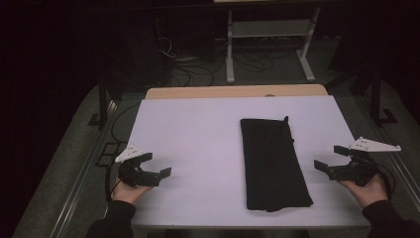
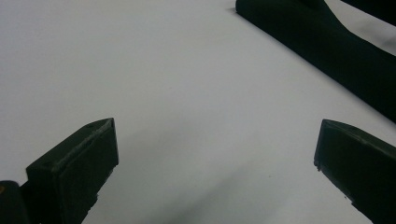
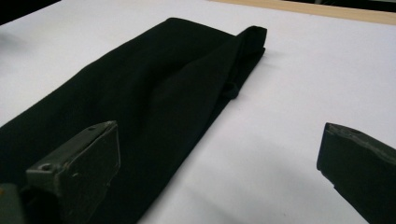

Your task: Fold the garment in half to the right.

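The folded black cloth [image 1: 275,163] lies flat right of centre on our table [image 1: 198,134], seemingly finished; our left gripper [image 1: 159,164] and right gripper [image 1: 325,157] rest apart from it, jaws spread, holding nothing.

A folded black cloth [image 1: 275,163] is laid lengthwise on the white table [image 1: 198,134], right of centre. The left gripper [image 1: 157,164] and right gripper [image 1: 329,157] are held wide-jawed at either side, apart from it.
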A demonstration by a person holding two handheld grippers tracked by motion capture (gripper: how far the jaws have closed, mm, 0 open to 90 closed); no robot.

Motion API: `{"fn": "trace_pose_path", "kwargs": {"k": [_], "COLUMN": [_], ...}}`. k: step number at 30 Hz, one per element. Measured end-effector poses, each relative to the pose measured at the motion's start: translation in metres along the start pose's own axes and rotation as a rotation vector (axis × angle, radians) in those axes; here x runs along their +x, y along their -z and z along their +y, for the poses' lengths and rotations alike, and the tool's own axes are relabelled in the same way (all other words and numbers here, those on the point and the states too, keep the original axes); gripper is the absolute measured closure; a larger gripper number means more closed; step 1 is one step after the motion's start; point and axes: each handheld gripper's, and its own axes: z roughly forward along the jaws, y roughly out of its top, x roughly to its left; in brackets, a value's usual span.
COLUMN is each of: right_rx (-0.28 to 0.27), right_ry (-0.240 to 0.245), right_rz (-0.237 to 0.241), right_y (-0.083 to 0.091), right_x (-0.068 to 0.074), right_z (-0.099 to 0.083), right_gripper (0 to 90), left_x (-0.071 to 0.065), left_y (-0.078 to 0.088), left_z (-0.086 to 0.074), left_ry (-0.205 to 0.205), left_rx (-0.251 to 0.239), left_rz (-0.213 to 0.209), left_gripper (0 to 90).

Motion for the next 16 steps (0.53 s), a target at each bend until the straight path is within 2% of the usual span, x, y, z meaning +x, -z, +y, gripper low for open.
{"fn": "trace_pose_path", "kwargs": {"k": [6, 8, 12, 16], "right_rx": [0.014, 0.015, 0.038, 0.057], "right_ry": [0.012, 0.020, 0.007, 0.013], "right_rz": [-0.011, -0.014, -0.014, -0.004], "right_y": [0.002, 0.004, 0.003, 0.001], "right_x": [0.002, 0.003, 0.003, 0.005], "right_z": [-0.011, -0.012, -0.017, -0.019], "right_gripper": [0.0, 0.0, 0.0, 0.0], "left_x": [0.008, 0.011, 0.015, 0.019], "left_y": [0.007, 0.009, 0.013, 0.016], "left_z": [-0.005, -0.007, -0.008, -0.009], "left_ry": [0.030, 0.045, 0.067, 0.077], "left_rx": [0.000, -0.008, -0.026, -0.040], "left_rz": [0.020, 0.025, 0.038, 0.049], "left_gripper": [0.0, 0.0, 0.0, 0.0]}}
